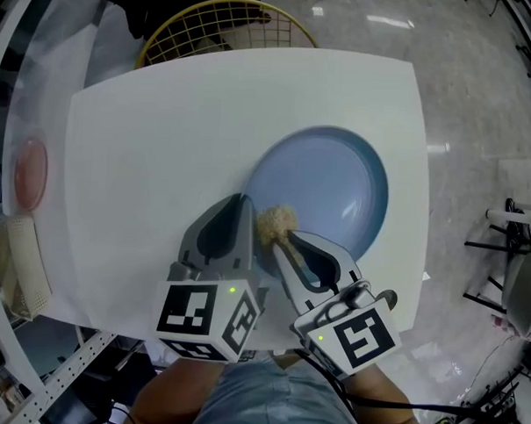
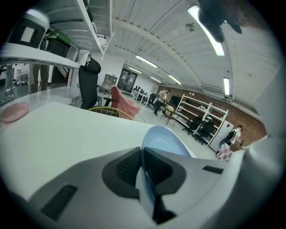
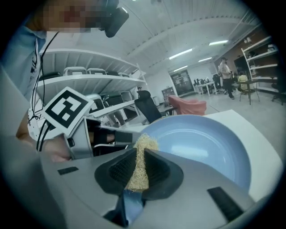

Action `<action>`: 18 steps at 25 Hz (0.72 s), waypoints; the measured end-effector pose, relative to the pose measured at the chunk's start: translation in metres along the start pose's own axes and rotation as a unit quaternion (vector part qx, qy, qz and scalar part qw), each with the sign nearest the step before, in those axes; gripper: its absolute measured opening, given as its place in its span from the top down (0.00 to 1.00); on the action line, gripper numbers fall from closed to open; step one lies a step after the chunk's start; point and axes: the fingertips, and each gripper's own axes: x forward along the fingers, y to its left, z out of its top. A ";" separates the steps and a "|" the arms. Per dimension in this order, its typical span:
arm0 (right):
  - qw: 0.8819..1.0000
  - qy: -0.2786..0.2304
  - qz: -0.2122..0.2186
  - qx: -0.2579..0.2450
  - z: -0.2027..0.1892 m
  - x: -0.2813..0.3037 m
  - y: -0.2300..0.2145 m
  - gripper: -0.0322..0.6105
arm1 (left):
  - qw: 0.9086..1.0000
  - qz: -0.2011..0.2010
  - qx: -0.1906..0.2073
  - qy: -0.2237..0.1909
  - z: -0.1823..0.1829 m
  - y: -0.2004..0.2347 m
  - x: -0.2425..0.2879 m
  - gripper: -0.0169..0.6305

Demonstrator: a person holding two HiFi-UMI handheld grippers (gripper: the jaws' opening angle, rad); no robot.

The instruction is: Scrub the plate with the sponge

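Note:
A light blue plate lies on the white table, right of its middle. My left gripper is shut on the plate's near-left rim; in the left gripper view the rim runs between the closed jaws of that gripper. My right gripper is shut on a tan, fibrous sponge with a blue underside. The sponge rests against the plate's near-left inner edge, right beside the left gripper. In the right gripper view the sponge sticks out past the right gripper, in front of the plate.
A yellow wire chair back stands behind the table's far edge. A pink round object lies on a shelf to the left. The table's right edge drops to a shiny floor with a metal rack.

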 end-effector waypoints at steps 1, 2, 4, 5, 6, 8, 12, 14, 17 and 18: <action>1.000 0.005 0.007 0.000 -0.005 0.001 0.004 0.86 | 1.000 -0.002 0.002 -0.001 0.001 -0.001 0.000 0.93; 1.000 0.008 0.014 -0.001 -0.009 0.002 0.008 0.86 | 1.000 -0.003 0.004 -0.002 0.002 -0.002 0.000 0.93; 1.000 0.014 0.021 0.001 -0.014 0.001 0.013 0.86 | 1.000 -0.005 0.007 0.000 0.001 -0.003 0.000 0.93; 1.000 0.017 0.024 0.002 -0.016 0.001 0.014 0.86 | 1.000 -0.003 0.006 0.001 0.000 -0.003 -0.001 0.93; 0.999 0.021 0.027 0.001 -0.017 0.000 0.014 0.86 | 1.000 -0.001 0.003 0.002 0.000 -0.002 -0.002 0.93; 0.999 0.028 0.032 -0.003 -0.020 -0.001 0.015 0.87 | 1.000 0.003 -0.001 0.001 -0.001 0.001 -0.003 0.93; 0.999 0.038 0.035 -0.008 -0.025 -0.004 0.013 0.87 | 1.000 0.000 0.003 0.001 -0.001 0.000 -0.002 0.93; 0.998 0.044 0.035 -0.012 -0.027 -0.007 0.012 0.87 | 1.000 0.001 0.000 0.001 -0.002 0.000 -0.002 0.93; 0.998 0.053 0.032 -0.015 -0.033 -0.011 0.008 0.87 | 1.000 0.009 -0.004 0.001 -0.002 0.002 -0.001 0.93; 0.998 0.057 0.030 -0.015 -0.035 -0.012 0.006 0.87 | 1.000 0.010 -0.004 0.001 -0.002 0.002 -0.001 0.93</action>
